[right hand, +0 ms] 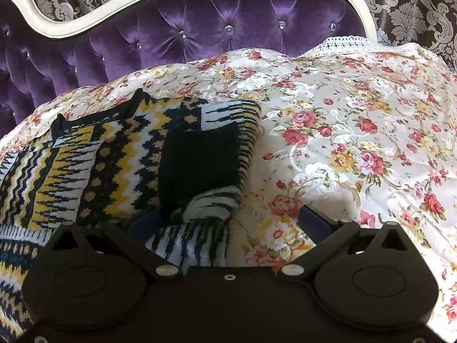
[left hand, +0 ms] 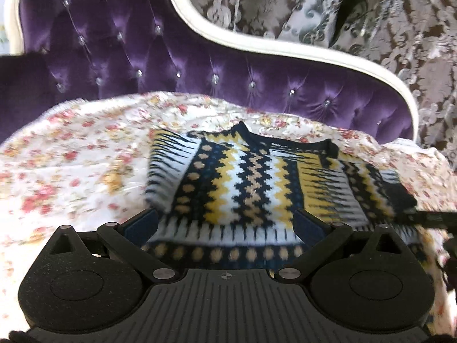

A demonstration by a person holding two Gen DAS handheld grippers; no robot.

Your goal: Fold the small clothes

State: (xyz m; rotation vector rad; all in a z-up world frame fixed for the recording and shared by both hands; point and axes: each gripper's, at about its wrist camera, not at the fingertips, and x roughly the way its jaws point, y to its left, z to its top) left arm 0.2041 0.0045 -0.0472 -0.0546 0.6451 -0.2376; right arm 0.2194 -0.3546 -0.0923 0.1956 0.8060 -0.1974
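A small knitted sweater [left hand: 240, 183] in black, yellow, white and blue zigzags lies flat on a floral bedspread [left hand: 71, 154], neck toward the headboard. Both sleeves are folded in over its body. My left gripper [left hand: 225, 223] hovers open over the sweater's hem, its blue pads wide apart. In the right wrist view the sweater [right hand: 114, 154] fills the left half, and its folded sleeve with a black cuff [right hand: 200, 160] lies on top. My right gripper [right hand: 228, 223] is open at the sweater's right edge, the left finger by the sleeve end, the right finger over the bedspread [right hand: 357, 148].
A purple tufted headboard [left hand: 171, 63] with a cream frame stands behind the bed, in front of brown damask curtains [left hand: 385, 23]. A lace-edged pillow [right hand: 342, 41] lies at the back right. Bare bedspread stretches left and right of the sweater.
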